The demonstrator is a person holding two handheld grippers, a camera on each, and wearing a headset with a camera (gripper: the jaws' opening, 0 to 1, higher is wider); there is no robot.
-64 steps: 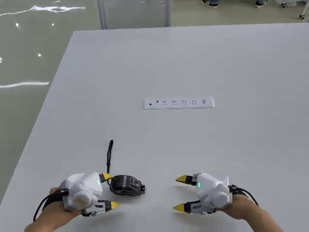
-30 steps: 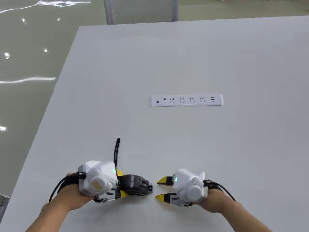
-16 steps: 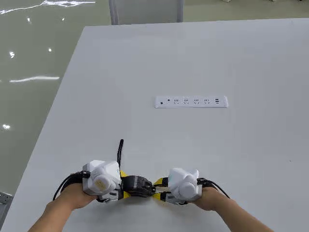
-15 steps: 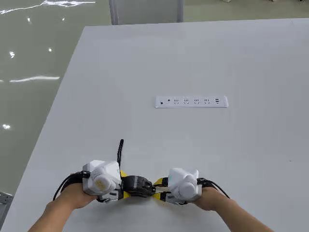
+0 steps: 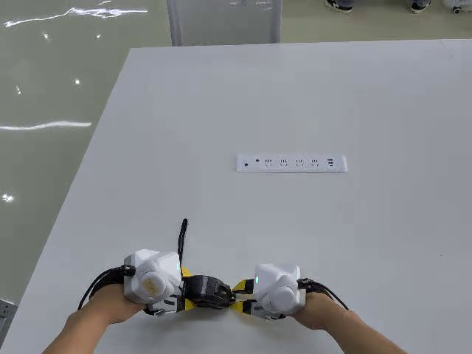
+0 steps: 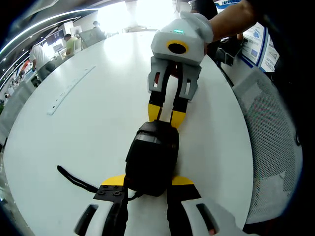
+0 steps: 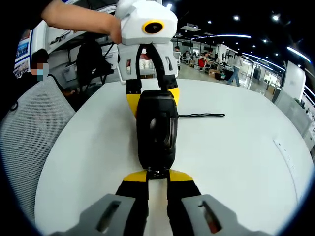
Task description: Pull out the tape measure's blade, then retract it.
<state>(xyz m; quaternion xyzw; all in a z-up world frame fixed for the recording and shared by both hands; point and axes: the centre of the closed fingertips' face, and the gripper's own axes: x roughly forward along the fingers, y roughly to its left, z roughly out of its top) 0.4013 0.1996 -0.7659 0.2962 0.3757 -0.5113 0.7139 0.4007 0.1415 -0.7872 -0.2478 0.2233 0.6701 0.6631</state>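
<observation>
While the black tape measure [image 5: 208, 290] lies on the white table [image 5: 295, 88] close to its near edge, it is flanked by the two grippers, which are pointed at each other. The left gripper [image 6: 147, 181] is clamped across the rear of the case, with a yellow fingertip [image 6: 114, 180] pressed to each side. The right gripper [image 7: 158, 176] is held with its jaws drawn almost together, pinched on the small blade tab [image 7: 157, 172], which is seated against the mouth of the case. A black wrist strap [image 5: 181, 237] is trailed from the case toward the far side of the table. A white power strip [image 5: 290, 163] is laid well apart, farther up the table.
</observation>
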